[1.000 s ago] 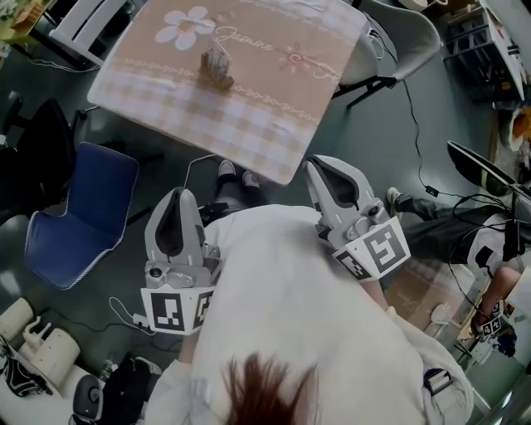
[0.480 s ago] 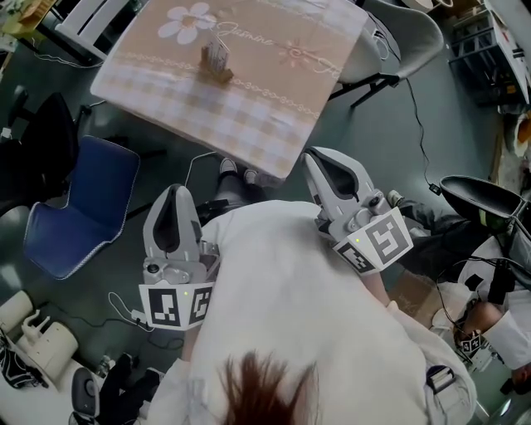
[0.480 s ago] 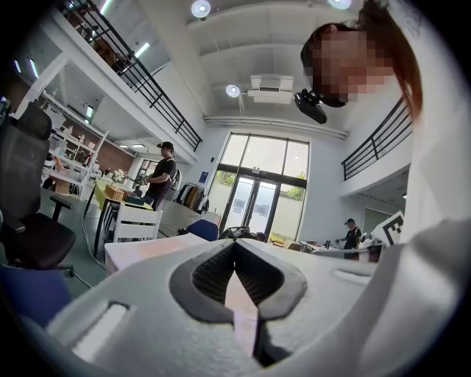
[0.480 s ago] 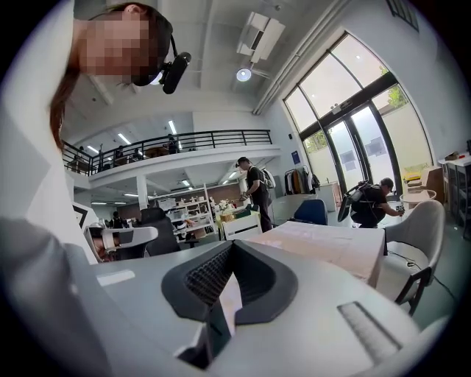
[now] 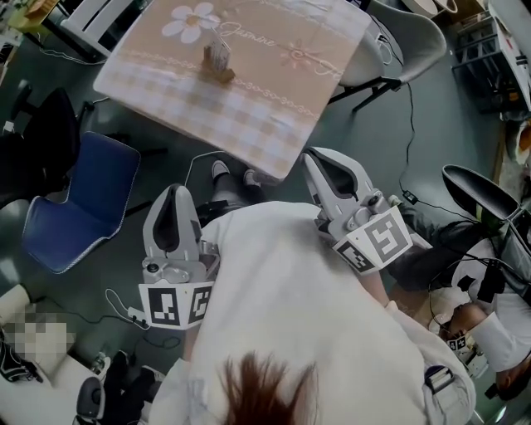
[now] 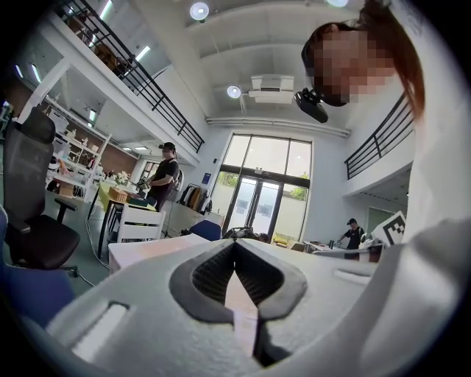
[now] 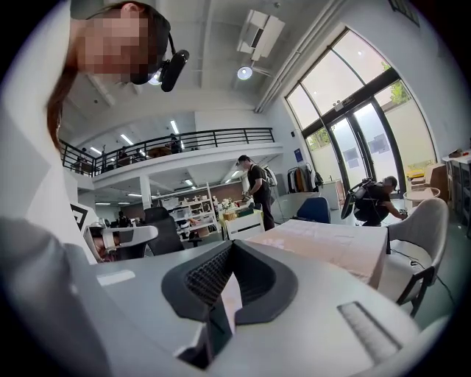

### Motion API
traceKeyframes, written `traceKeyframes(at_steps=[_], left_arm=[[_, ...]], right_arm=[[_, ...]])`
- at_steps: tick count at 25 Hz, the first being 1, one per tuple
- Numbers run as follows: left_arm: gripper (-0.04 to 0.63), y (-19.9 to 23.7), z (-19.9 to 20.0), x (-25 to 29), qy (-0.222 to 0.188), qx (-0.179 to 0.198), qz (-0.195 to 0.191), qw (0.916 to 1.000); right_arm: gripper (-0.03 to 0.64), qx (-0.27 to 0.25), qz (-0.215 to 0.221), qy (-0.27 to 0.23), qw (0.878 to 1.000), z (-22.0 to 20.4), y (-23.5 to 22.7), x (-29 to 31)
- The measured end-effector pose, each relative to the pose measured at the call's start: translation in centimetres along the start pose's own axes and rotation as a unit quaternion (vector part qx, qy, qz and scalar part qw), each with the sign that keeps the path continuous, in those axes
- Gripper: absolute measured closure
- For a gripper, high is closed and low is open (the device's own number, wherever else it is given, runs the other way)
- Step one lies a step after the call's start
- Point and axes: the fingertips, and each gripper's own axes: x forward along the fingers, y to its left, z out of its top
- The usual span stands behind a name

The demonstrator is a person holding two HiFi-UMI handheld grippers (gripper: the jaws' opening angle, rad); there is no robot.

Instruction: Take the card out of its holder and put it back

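the card stands upright in its holder on the table, toward the far side of the cloth, just beside the printed flower. nothing touches the card or the holder.

left gripper: held close against the person's white top, short of the table's near corner, pointing toward the table. in the left gripper view its fingers are clenched, tips meeting, with nothing between them; only the pale table top shows through the gap behind the tips.

right gripper: also held at the person's body, just beside the table's near corner and well apart from the card. in the right gripper view its fingers are clenched tip to tip and hold nothing.

surroundings: a blue chair stands left of the table, a white chair at its far right. a person in dark clothes stands in the background of the left gripper view. cables lie on the floor.
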Motion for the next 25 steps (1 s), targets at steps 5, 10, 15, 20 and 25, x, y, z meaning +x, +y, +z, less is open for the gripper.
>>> traceKeyframes(at_steps=[5,10,15,20,25], left_arm=[[0.595,0.0,-0.2,-0.1,0.000,0.003,0.000,1.0000],[0.595,0.6,0.2,-0.3,-0.004,0.001,0.008,1.0000],[0.595,1.5,-0.1,-0.7,-0.003,0.002,0.018,0.9998],[0.595,2.1,-0.1,-1.1,-0.004,0.002,0.029,0.9996],[0.595,2.3,1.1,-0.6,-0.032,-0.016,0.046,0.9983]], right_arm=[[0.618,0.007,-0.003,-0.011,1.000,0.1,-0.2,0.0],[0.618,0.004,0.001,-0.011,1.000,0.3,0.0,0.4],[0.618,0.001,0.013,-0.005,1.000,0.2,0.4,1.4],[0.618,-0.003,0.024,0.002,1.000,0.1,0.8,2.2],[0.618,-0.006,0.030,0.005,1.000,0.1,0.8,2.7]])
